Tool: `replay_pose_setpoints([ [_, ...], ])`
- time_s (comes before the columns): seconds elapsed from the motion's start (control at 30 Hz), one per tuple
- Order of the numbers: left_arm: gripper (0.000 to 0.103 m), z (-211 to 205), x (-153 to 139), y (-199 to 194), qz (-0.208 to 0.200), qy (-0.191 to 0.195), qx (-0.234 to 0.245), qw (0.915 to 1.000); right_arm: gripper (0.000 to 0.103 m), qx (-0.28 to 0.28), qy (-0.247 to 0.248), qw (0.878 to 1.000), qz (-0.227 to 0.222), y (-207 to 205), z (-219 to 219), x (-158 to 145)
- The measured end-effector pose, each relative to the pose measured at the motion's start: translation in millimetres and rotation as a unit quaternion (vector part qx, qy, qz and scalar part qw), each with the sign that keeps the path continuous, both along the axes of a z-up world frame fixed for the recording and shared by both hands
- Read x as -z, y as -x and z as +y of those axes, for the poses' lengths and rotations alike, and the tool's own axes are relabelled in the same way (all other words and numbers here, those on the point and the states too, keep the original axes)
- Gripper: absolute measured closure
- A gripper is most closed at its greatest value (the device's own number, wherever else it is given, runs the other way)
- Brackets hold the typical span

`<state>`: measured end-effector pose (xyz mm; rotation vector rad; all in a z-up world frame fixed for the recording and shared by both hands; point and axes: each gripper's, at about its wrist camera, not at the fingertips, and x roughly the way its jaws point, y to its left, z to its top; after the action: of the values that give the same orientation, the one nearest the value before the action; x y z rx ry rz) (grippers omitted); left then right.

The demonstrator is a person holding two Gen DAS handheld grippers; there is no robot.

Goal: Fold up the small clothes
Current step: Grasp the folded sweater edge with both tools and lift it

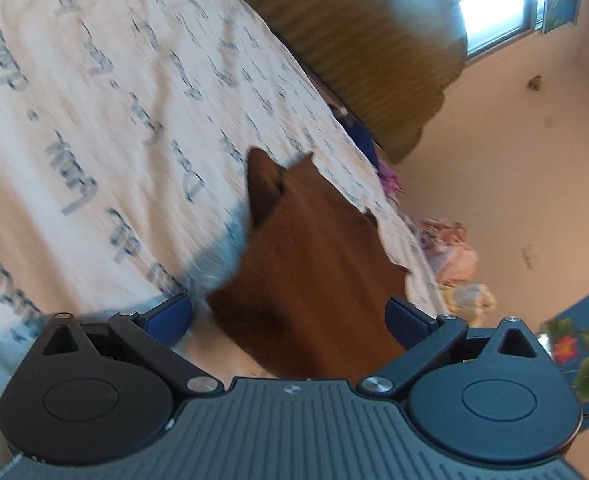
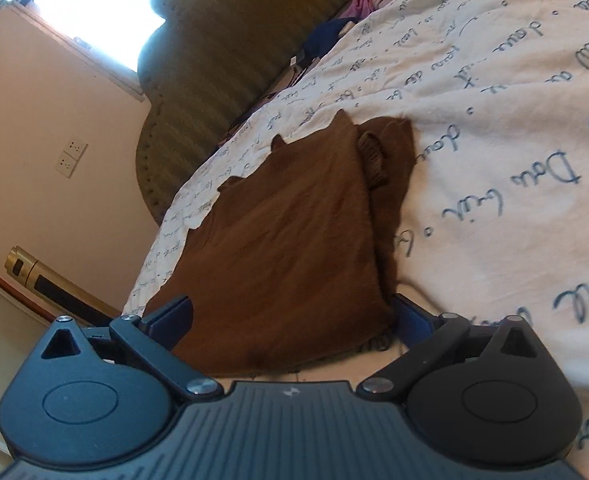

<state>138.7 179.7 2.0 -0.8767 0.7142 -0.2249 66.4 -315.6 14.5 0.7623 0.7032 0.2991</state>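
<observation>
While a brown garment lies on the bed, whose sheet shows script partly reading "Dans", both grippers, left and right, hold their fingers open, gripping nothing.

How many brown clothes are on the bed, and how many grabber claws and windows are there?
Brown garment, lying on the bed sheet: 1
Grippers: 2, the left gripper and the right gripper, both open
Window: 1
Total: 4
</observation>
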Motion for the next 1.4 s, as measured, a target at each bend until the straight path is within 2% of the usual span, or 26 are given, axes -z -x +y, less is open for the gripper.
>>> replay_pose_setpoints([
  [0.07,0.005,-1,0,-3,0.004,0.009,-0.007,0.9999,0.0,0.002,0.006,1.0,0.005,-7,5,3],
  [0.1,0.011,0,0,-8,0.005,0.016,-0.01,0.9998,0.0,0.008,0.0,1.0,0.006,-10,5,5],
  [0.13,0.016,-1,1,-13,0.008,0.02,-0.011,0.9997,0.005,0.017,-0.012,1.0,0.005,-13,4,8],
  [0.17,0.031,-2,2,-18,0.016,0.021,-0.01,0.9996,0.012,0.026,-0.026,0.999,0.004,-15,1,10],
  [0.2,0.05,-5,3,-21,0.024,0.016,-0.009,0.9996,0.04,0.031,-0.043,0.999,0.007,-18,-2,13],
  [0.23,0.061,-8,4,-25,0.031,0.005,-0.006,0.9995,0.079,0.027,-0.061,0.998,0.014,-22,-4,17],
  [0.27,0.075,-12,6,-28,0.04,-0.012,-0.003,0.9991,0.092,0.023,-0.071,0.997,0.021,-25,-6,21],
  [0.33,0.096,-19,10,-33,0.053,-0.052,-0.005,0.9972,0.094,0.028,-0.061,0.998,0.019,-26,-7,24],
  [0.47,0.096,-31,-7,-28,0.016,-0.113,-0.021,0.9932,0.095,0.032,-0.048,0.998,0.005,-24,-6,17],
  [0.57,0.096,-32,-32,-14,-0.021,-0.109,-0.019,0.9936,0.096,0.027,-0.044,0.999,-0.012,-17,-9,2],
  [0.63,0.096,-28,-48,4,-0.036,-0.093,-0.015,0.9949,0.096,0.025,-0.041,0.999,-0.024,-5,-13,-8],
  [0.77,0.096,-23,-69,54,-0.065,-0.075,0.0,0.9951,0.096,0.011,-0.047,0.998,-0.041,44,-26,-23],
  [0.87,0.096,-19,-64,94,-0.057,-0.07,0.023,0.9957,0.101,0.003,-0.064,0.997,-0.043,94,-34,-25],
  [0.93,0.095,-18,-48,111,-0.038,-0.092,0.04,0.9942,0.101,-0.006,-0.083,0.996,-0.03,125,-36,-18],
  [1.03,0.091,-1,-19,125,-0.004,-0.103,0.021,0.9944,0.097,0.012,-0.088,0.996,-0.006,148,-46,-7],
  [1.07,0.084,5,-13,127,0.008,-0.092,0.006,0.9957,0.097,0.02,-0.087,0.996,0.004,148,-50,-5],
  [1.1,0.067,11,-8,127,0.016,-0.075,-0.004,0.9971,0.097,0.031,-0.091,0.995,0.011,146,-53,-3],
  [1.2,0.037,13,-3,128,0.018,-0.042,-0.037,0.9983,0.096,0.034,-0.141,0.989,0.01,128,-55,4],
  [1.23,0.033,9,-5,129,0.013,-0.041,-0.039,0.9983,0.094,0.031,-0.147,0.989,0.01,120,-51,5],
  [1.27,0.023,3,-5,131,0.012,-0.04,-0.045,0.9981,0.091,0.03,-0.146,0.989,0.015,112,-47,8],
  [1.3,0.02,-1,-5,134,0.01,-0.038,-0.053,0.9978,0.077,0.035,-0.144,0.989,0.026,105,-42,11],
  [1.33,0.02,-6,-4,139,0.008,-0.036,-0.063,0.9973,0.059,0.039,-0.142,0.989,0.032,99,-37,15],
  [1.4,0.019,-11,-3,149,0.004,-0.029,-0.08,0.9963,0.038,0.052,-0.147,0.987,0.024,96,-31,21],
])
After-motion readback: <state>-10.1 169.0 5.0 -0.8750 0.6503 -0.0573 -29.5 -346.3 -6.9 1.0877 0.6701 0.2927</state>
